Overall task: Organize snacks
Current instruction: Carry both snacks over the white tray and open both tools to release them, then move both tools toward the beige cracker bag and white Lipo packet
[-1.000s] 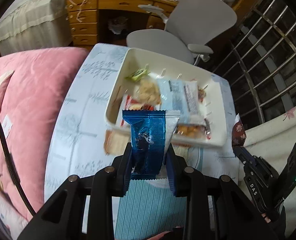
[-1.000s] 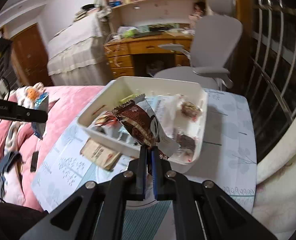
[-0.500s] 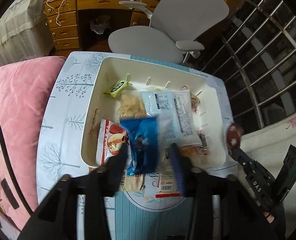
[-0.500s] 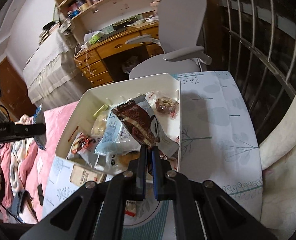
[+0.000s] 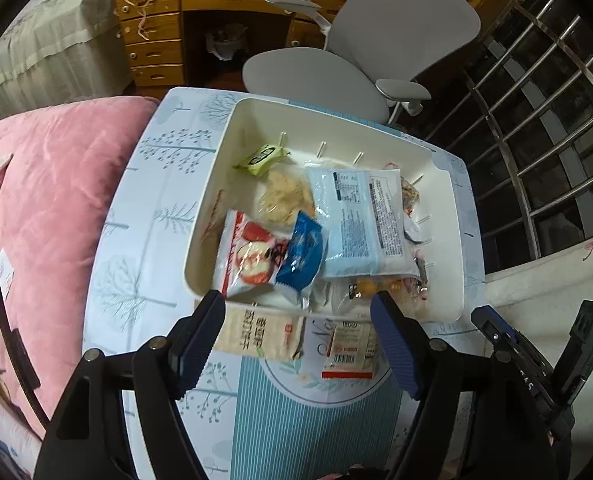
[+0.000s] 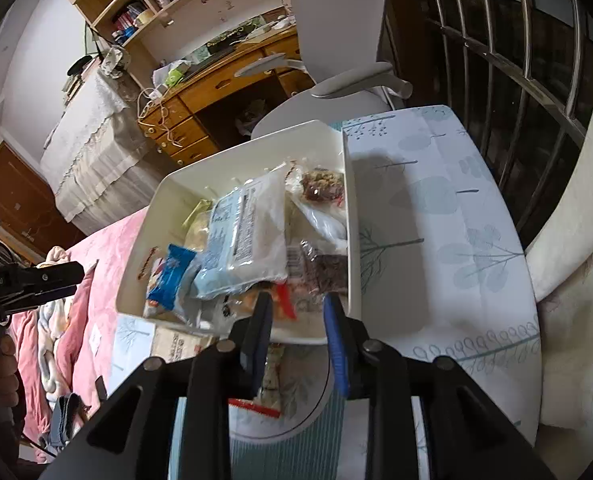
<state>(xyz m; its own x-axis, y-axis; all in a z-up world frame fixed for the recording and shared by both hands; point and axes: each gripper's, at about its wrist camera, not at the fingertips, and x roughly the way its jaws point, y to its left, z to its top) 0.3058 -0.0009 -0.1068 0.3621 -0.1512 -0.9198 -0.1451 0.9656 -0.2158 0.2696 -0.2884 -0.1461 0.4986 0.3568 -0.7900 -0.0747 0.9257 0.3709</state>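
A white bin (image 5: 212, 196) (image 6: 350, 216) on the table holds several snack packets. The blue packet (image 5: 301, 256) (image 6: 169, 276) lies in it beside a red-and-white packet (image 5: 246, 258) and a large pale blue packet (image 5: 352, 220) (image 6: 240, 232). The brown packet (image 6: 328, 270) lies at the bin's near right corner. My left gripper (image 5: 296, 312) is open and empty above the bin's near edge. My right gripper (image 6: 298, 308) is open and empty just above the brown packet. Two packets lie on the table in front of the bin: a beige one (image 5: 260, 334) and a red-edged one (image 5: 348, 350).
The table wears a pale blue tree-print cloth (image 6: 436, 208). A pink bed (image 5: 44, 200) lies to the left, a grey chair (image 5: 360, 52) and wooden desk (image 5: 216, 0) behind, and window bars (image 5: 544, 120) to the right.
Both grippers opened. The blue packet dropped from my left gripper into the bin. The brown packet dropped from my right gripper into the bin's near right corner.
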